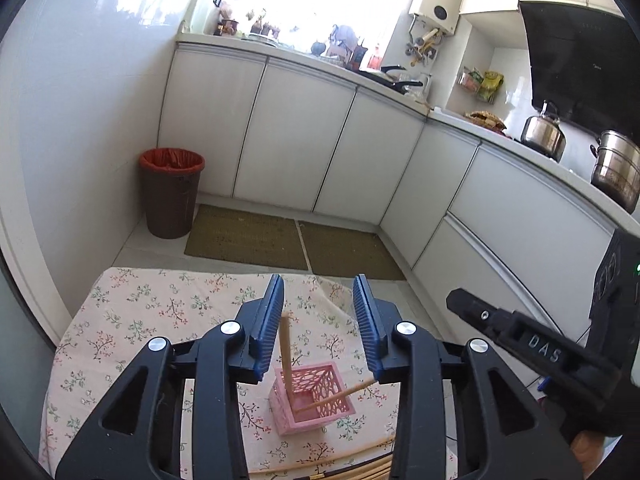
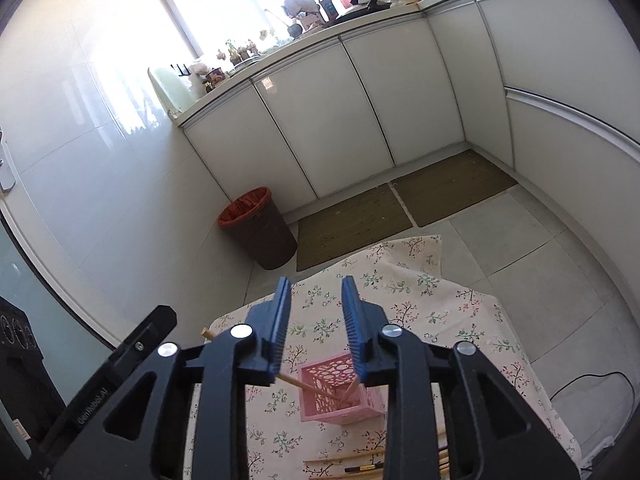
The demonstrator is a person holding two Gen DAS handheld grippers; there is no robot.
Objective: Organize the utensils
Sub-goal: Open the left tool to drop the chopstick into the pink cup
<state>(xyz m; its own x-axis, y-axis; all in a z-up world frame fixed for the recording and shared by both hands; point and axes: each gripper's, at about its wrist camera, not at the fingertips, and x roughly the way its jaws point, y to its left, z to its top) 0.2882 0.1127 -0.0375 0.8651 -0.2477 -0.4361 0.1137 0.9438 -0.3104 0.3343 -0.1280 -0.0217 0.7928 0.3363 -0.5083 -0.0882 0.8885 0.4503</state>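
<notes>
Floral tablecloth (image 1: 132,320) under pink holder (image 1: 310,396); white cabinets (image 1: 296,140) behind.

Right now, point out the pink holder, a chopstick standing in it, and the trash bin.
pink holder (image 1: 308,414): left wrist view, on its near cut-out wall.
chopstick (image 1: 286,346): left wrist view, mid-shaft of the upright stick.
trash bin (image 2: 269,240): right wrist view, on its brown side.
</notes>
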